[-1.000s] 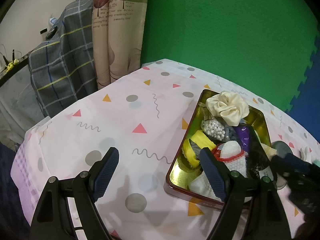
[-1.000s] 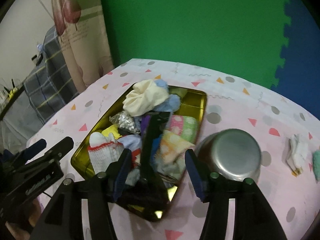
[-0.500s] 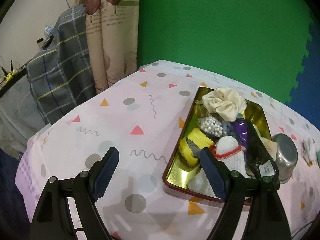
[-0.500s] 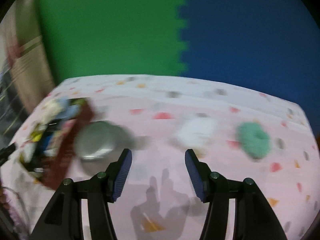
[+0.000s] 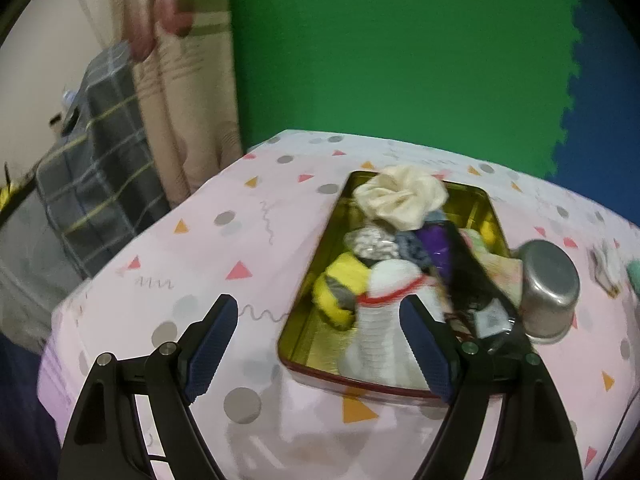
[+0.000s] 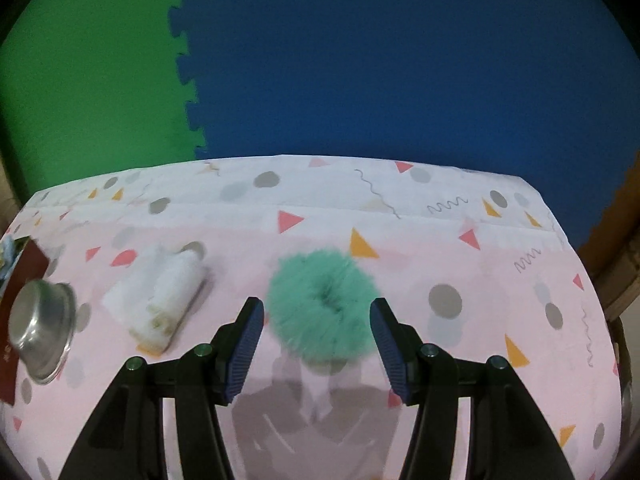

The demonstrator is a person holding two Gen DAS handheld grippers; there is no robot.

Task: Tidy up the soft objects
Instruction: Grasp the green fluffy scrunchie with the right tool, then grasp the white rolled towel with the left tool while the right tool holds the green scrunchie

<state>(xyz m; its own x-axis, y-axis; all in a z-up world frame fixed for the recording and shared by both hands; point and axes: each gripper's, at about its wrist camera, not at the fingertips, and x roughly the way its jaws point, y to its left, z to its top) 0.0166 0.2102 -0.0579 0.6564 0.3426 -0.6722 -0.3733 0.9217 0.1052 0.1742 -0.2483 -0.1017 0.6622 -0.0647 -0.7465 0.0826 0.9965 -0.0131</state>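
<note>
Teal and fluffy, a ring-shaped scrunchie (image 6: 323, 305) lies flat on the pink patterned tabletop (image 6: 460, 264), directly ahead of the right gripper (image 6: 316, 344). That gripper stands wide, its blue pads to either side of the scrunchie's near edge and apart from it, with nothing held. To the scrunchie's left in the right wrist view lies a rolled white cloth (image 6: 160, 300), well apart from it, and further left an upturned steel bowl (image 6: 40, 330) sits against the dark red wall of a tin (image 6: 18, 280).

In the left wrist view the gold-lined tin (image 5: 304, 344) is heaped with soft things: a cream scrunchie (image 5: 400, 198) at the far end, a yellow and grey piece (image 5: 340, 288), a purple piece (image 5: 434, 240) and a white sock with a red band (image 5: 384, 320) at the near end. The left gripper (image 5: 316, 350) hangs wide over the tin's near left corner, empty; whether its right pad touches the sock cannot be told. The steel bowl (image 5: 548, 284) rests just beside the tin's right wall.
</note>
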